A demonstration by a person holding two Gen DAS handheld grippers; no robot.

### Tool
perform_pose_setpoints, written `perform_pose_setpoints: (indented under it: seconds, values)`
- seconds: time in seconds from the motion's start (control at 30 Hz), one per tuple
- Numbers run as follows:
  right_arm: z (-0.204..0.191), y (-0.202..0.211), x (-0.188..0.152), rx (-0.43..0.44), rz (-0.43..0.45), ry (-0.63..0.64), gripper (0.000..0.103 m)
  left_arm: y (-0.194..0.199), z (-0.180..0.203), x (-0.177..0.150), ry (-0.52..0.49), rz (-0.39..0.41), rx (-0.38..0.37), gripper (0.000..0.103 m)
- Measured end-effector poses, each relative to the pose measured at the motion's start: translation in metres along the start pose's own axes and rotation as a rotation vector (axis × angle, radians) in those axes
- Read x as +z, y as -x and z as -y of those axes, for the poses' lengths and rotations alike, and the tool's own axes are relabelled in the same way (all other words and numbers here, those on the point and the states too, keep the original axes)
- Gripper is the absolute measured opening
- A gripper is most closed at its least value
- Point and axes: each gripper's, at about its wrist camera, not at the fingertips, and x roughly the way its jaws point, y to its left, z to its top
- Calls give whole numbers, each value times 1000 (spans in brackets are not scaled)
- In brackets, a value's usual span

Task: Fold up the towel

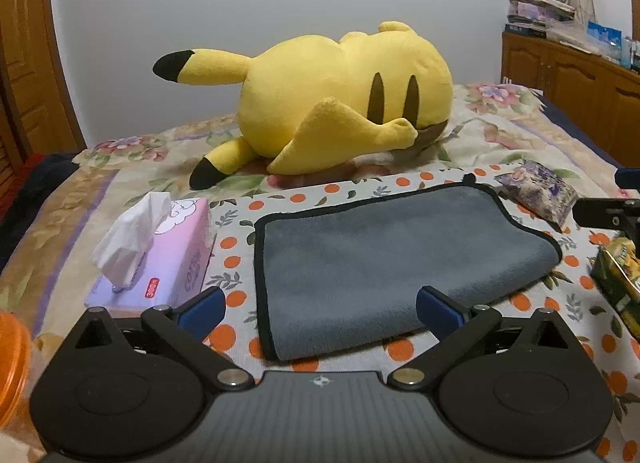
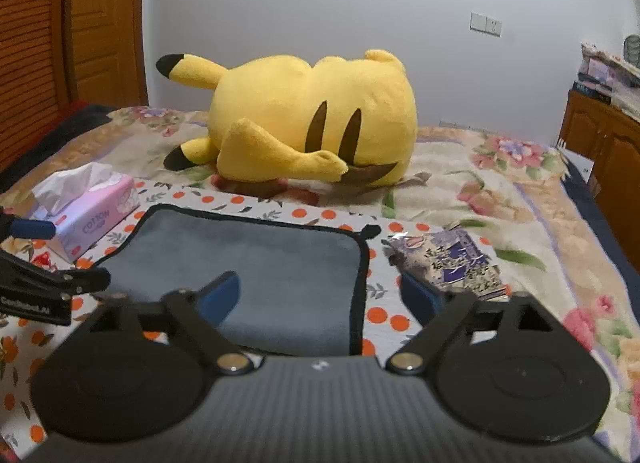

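Observation:
A grey towel (image 1: 396, 263) with black trim lies folded on an orange-dotted cloth on the bed; it also shows in the right wrist view (image 2: 256, 263). My left gripper (image 1: 320, 309) is open and empty, hovering over the towel's near edge, its blue fingertips (image 1: 204, 305) spread wide. My right gripper (image 2: 326, 297) is open and empty above the towel's near right corner. The left gripper also shows at the left edge of the right wrist view (image 2: 40, 259), and part of the right gripper shows in the left wrist view (image 1: 608, 211).
A yellow plush toy (image 1: 340, 103) lies behind the towel. A pink tissue box (image 1: 160, 251) stands to the left, a purple packet (image 2: 452, 259) to the right, a green snack bag (image 1: 620, 279) at far right. Wooden cabinets (image 1: 568, 83) line the right wall.

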Motion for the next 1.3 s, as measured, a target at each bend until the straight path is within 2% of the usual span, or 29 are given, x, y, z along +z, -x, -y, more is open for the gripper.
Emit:
perform_pose_setpoints:
  seconds: [0.13,0.3,0.6,0.77,1.3]
  values:
    - [1,10,-2,1,3,-5,99,13,5,-1,-17,7,5,103]
    - [1,22,-4,12,3,-11,103,30,9,-3,-17,9,-7,103]
    - [1,46,-12,-4,8,-23,103,59,18,-13,5,16,18,103]
    - [4,64,-18,-6,16,-39,103,74,23,-19,18,6,12,103]
    - [5,123,-36,-2,38,-58,103,140,41,-33,27,43,5,103]
